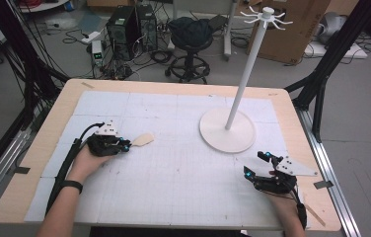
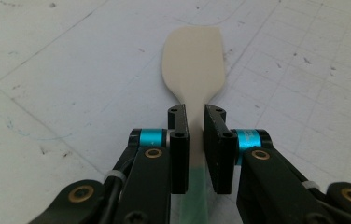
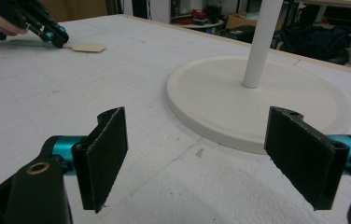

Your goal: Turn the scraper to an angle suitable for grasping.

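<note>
1. The left gripper (image 2: 196, 122) has its jaws clamped on the narrow neck of a spatula (image 2: 194, 70), just behind the cream blade. That is the thinnest part, so the pads can pinch it from both sides, and a hold close to the blade should keep the blade from swinging.
2. The spatula lies flat on the white mat (image 2: 61, 84). Its blade points away from the hand and its green handle runs back under the jaws, so the gripper comes in low and nearly level along the handle.
3. In the high view the left gripper (image 1: 124, 144) sits at the left of the table (image 1: 40, 148), with the spatula (image 1: 143, 139) blade sticking out toward the centre. The tool looks not yet lifted.
4. The right gripper (image 3: 206, 154) has its jaws spread wide with nothing between them. It rests near the front right corner, facing the base of the white hook stand (image 3: 257, 93), and judging by its place it waits rather than helps.
5. The hook stand (image 1: 228, 129) rises from the right half of the mat, well apart from the spatula, with hooks at its top. It is probably where the spatula is meant to hang, which would explain a grip that leaves the handle end free.
</note>
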`<state>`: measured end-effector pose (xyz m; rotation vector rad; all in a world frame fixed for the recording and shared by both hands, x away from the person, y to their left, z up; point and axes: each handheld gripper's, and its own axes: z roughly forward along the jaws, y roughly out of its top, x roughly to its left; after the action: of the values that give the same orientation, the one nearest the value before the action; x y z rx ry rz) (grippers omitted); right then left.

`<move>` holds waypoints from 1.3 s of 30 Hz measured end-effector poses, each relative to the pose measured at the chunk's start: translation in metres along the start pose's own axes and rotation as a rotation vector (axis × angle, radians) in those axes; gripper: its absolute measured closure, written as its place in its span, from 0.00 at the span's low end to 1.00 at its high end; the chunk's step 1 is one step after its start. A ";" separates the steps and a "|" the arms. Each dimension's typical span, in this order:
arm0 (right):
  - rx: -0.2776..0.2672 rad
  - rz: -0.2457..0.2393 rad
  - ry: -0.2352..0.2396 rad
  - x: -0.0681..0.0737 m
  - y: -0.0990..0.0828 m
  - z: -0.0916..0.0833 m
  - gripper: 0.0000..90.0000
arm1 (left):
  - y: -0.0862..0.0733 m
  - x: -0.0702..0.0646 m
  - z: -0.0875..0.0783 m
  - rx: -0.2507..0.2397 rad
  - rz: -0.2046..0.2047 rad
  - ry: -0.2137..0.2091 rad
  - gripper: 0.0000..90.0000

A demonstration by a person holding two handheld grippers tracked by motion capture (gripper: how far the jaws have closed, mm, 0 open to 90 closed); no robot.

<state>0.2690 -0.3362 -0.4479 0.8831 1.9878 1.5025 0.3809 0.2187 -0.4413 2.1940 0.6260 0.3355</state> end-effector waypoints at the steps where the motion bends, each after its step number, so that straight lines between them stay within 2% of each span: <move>1: -0.003 0.006 0.000 -0.001 0.000 0.000 0.23 | 0.003 -0.002 -0.001 -0.009 0.007 -0.005 0.90; 2: -0.004 0.013 0.000 -0.001 0.000 -0.001 0.23 | 0.009 -0.006 -0.002 -0.028 0.024 -0.027 0.90; 4: -0.013 0.026 0.000 -0.002 0.000 -0.001 0.23 | 0.015 -0.009 -0.002 -0.022 0.035 -0.039 0.90; 5: -0.017 0.027 -0.002 -0.002 -0.001 -0.002 0.23 | 0.026 -0.017 0.000 -0.020 0.078 -0.063 0.90; 6: -0.020 0.033 -0.003 -0.003 -0.001 -0.002 0.23 | 0.026 -0.017 0.000 -0.020 0.078 -0.063 0.90; 7: -0.024 0.031 -0.005 -0.003 -0.001 -0.002 0.23 | 0.031 -0.021 0.001 -0.025 0.096 -0.072 0.90; 8: -0.024 0.036 -0.005 -0.003 -0.001 -0.002 0.23 | 0.038 -0.027 0.004 -0.037 0.110 -0.101 0.90; 9: -0.025 0.035 -0.006 -0.003 -0.001 -0.002 0.23 | 0.051 -0.037 0.010 -0.029 0.151 -0.133 0.90; 10: -0.025 0.035 -0.006 -0.003 -0.001 -0.002 0.23 | 0.051 -0.037 0.010 -0.029 0.151 -0.133 0.90; 12: -0.027 0.037 -0.008 -0.003 -0.001 -0.003 0.23 | 0.063 -0.048 0.017 -0.029 0.182 -0.168 0.90; 14: -0.032 0.037 -0.010 -0.003 -0.001 -0.003 0.23 | 0.075 -0.058 0.026 -0.022 0.211 -0.200 0.90; 18: -0.044 0.049 -0.015 -0.003 -0.001 -0.004 0.23 | 0.094 -0.074 0.046 -0.030 0.230 -0.270 0.90; 19: -0.044 0.049 -0.015 -0.003 -0.001 -0.004 0.23 | 0.103 -0.083 0.057 -0.027 0.254 -0.294 0.90; 21: -0.044 0.048 -0.015 -0.003 -0.001 -0.004 0.23 | 0.107 -0.087 0.062 -0.032 0.267 -0.307 0.90; 22: -0.043 0.043 -0.014 -0.003 -0.001 -0.004 0.23 | 0.116 -0.098 0.074 -0.026 0.286 -0.341 0.90; 23: -0.044 0.046 -0.015 -0.003 -0.001 -0.004 0.23 | 0.116 -0.098 0.074 -0.026 0.286 -0.341 0.90; 27: -0.044 0.047 -0.015 -0.003 -0.001 -0.004 0.23 | 0.132 -0.123 0.097 -0.003 0.343 -0.401 0.90; 29: -0.045 0.045 -0.013 -0.003 -0.001 -0.004 0.23 | 0.144 -0.144 0.115 0.011 0.388 -0.445 0.90; 31: -0.045 0.046 -0.013 -0.003 -0.002 -0.004 0.23 | 0.147 -0.148 0.119 0.019 0.397 -0.453 0.90; 33: -0.048 0.046 -0.014 -0.003 -0.002 -0.005 0.23 | 0.156 -0.161 0.135 0.034 0.426 -0.476 0.90; 34: -0.049 0.049 -0.012 -0.003 -0.002 -0.005 0.23 | 0.156 -0.161 0.135 0.034 0.426 -0.476 0.90; 39: -0.048 0.042 -0.009 -0.003 -0.002 -0.005 0.23 | 0.161 -0.176 0.156 0.067 0.460 -0.503 0.90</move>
<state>0.2674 -0.3421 -0.4483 0.9160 1.9298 1.5600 0.3523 -0.0640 -0.4212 2.3472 -0.1474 -0.0152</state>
